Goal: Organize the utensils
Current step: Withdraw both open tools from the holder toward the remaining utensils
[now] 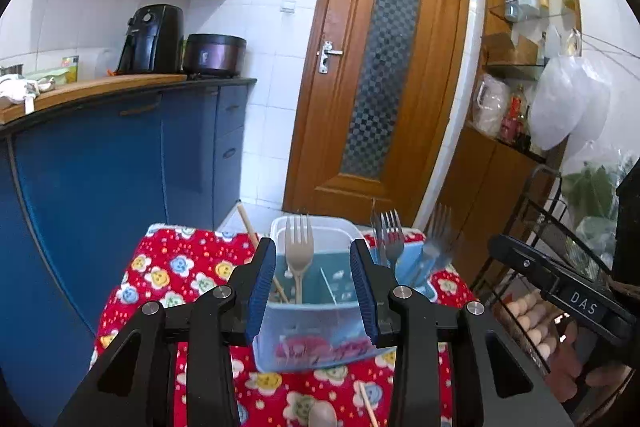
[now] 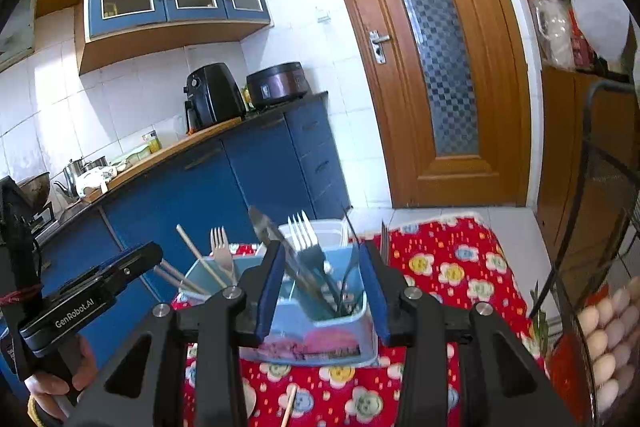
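A translucent divided utensil holder (image 1: pixel 320 331) stood on a red flowered cloth (image 1: pixel 168 267), close to the cloth's far edge, with the tiled floor just beyond. In the left wrist view it held one pale fork (image 1: pixel 299 247) upright in its left section beside two wooden chopsticks (image 1: pixel 256 239) leaning out over the rim (a second stick showed only low in that section), and two darker metal forks (image 1: pixel 390 233) on the right, with a blurred one further right. In the right wrist view the nearest section held a white fork (image 2: pixel 303 235) and a dark blade-like utensil (image 2: pixel 280 247); I could not tell what kind.

The left gripper (image 1: pixel 313 287) had its blue pads apart at a middling width, one on either side of the holder, gripping nothing. The right gripper (image 2: pixel 324 291) stood likewise parted, nothing clasped.

On the near cloth lay one loose chopstick (image 1: pixel 368 405) and one spoon bowl (image 1: pixel 322 415), both at the lower frame edge. Open cloth lay right of the holder (image 2: pixel 452 267); a black wire rack (image 2: pixel 592 187) holding eggs (image 2: pixel 608 339) bounded that side, and blue cabinets (image 1: pixel 120 163) the left.
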Available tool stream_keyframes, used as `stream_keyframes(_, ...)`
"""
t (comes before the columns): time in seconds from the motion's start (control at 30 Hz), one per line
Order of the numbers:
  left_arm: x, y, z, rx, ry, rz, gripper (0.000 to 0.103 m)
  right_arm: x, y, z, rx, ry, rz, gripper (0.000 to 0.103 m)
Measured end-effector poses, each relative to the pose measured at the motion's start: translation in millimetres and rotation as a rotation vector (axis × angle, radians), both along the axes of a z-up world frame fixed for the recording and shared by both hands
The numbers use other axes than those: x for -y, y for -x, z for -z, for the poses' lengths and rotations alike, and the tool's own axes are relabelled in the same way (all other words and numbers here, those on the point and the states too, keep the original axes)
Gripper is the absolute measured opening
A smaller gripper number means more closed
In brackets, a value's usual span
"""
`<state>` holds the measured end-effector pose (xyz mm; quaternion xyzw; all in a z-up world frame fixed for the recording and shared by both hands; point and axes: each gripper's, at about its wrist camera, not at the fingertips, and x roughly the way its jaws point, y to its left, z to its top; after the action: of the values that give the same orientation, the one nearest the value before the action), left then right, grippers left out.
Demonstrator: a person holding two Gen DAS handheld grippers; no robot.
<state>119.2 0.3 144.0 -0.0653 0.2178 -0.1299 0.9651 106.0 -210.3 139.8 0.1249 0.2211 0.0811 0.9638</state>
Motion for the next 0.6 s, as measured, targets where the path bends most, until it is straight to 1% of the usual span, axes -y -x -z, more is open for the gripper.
stream_keyframes(0.27, -4.9, 17.6, 13.8, -0.06, 0.005, 0.014, 0.04, -5.5, 23.3, 22.1, -0.073, 0.014, -0.003, 0.042)
stream_keyframes(0.43, -9.2, 23.5, 28.8, -0.109, 0.005, 0.011, 0.04, -9.5, 32.8, 35.6, -0.109, 0.018, -0.002, 0.042)
stream_keyframes(0.6, -13.8, 26.2, 46.2, -0.167, 0.016, 0.005, 0.04, -10.5, 38.1, 49.0, -0.149, 0.0, -0.006, 0.042)
